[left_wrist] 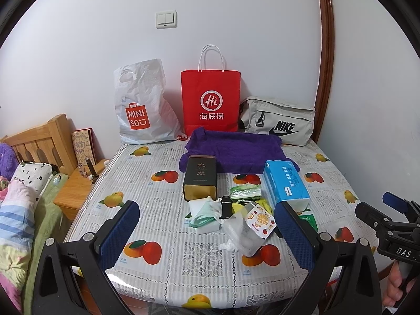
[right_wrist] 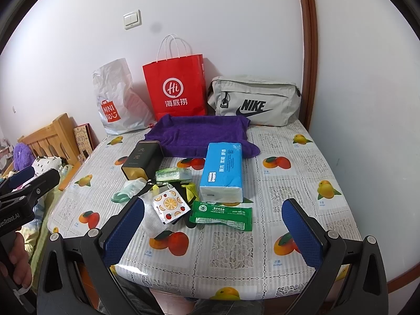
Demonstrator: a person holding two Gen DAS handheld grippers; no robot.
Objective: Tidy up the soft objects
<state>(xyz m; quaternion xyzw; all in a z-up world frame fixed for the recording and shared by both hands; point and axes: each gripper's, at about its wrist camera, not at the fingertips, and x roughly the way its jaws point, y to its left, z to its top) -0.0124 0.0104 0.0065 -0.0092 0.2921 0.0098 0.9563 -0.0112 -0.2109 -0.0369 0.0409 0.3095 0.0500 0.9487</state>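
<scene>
The soft objects sit in a heap at the middle of the frame: a purple towel (right_wrist: 199, 136) behind, a blue tissue pack (right_wrist: 221, 172), a green wipes pouch (right_wrist: 221, 215) and a fruit-print sachet (right_wrist: 169, 206), all on the fruit-patterned tabletop (right_wrist: 302, 183). Nothing is gripped, so the sorting looks barely begun; the next move probably calls for reaching into the pile. The left hand-held gripper (left_wrist: 207, 233) and right hand-held gripper (right_wrist: 214, 231) both gape wide and empty. Only the left view shows the mint cloth (left_wrist: 206, 215) clearly; the right view shows the whole pouch.
</scene>
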